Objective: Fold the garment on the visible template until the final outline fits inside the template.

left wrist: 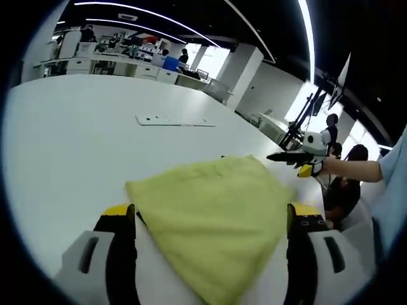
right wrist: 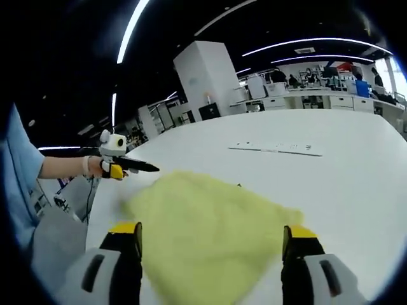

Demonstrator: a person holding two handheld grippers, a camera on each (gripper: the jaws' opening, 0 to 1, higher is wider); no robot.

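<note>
Both claws, left and right, gape wide above the folded yellow garment on the worktop; careless regrasping could unfold it beyond the template.

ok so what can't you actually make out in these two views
- Template: in both views the yellow garment covers the table where it would lie, so fit cannot be judged.
- Garment's near edge: cut off at the bottom of the left gripper view.
- Garment's left edge: blurred in the right gripper view.
- Flat white sheet farther back: markings too small to read.
</note>
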